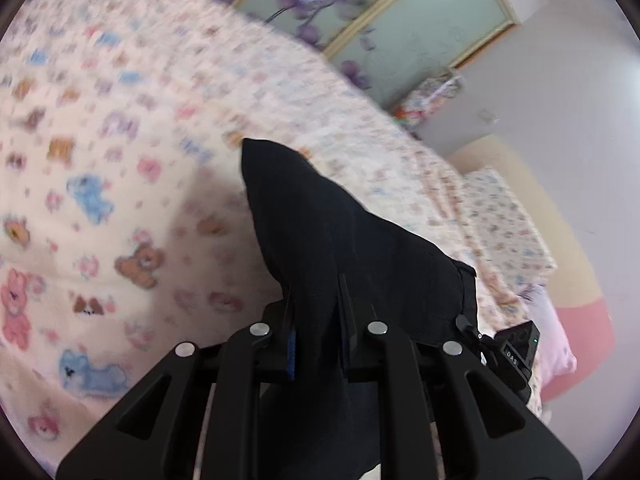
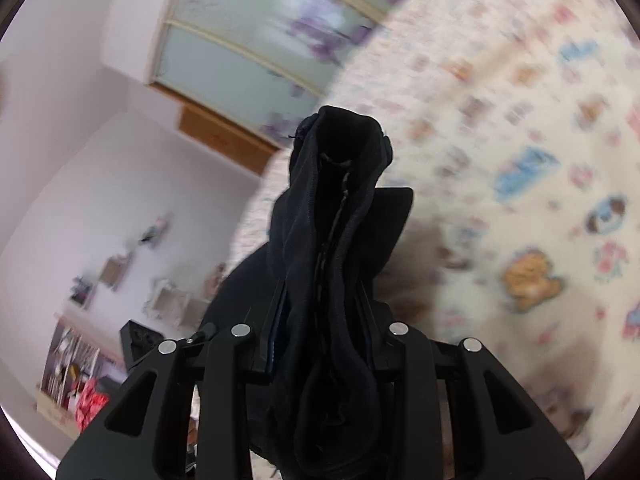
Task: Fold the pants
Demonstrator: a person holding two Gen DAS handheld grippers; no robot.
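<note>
The left claw (image 1: 316, 300) and the right claw (image 2: 320, 280) each pinched tight on the black pants (image 1: 340, 232), holding them up over the teddy-bear bedsheet (image 1: 100, 160) so the 2 halves could fold.

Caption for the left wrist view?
Left gripper shut on black pants, held above a bed with a cartoon-animal sheet.

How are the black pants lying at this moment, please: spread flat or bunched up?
Bunched: the pants hang gathered in folds inside both grippers, lifted off the bedspread.
</note>
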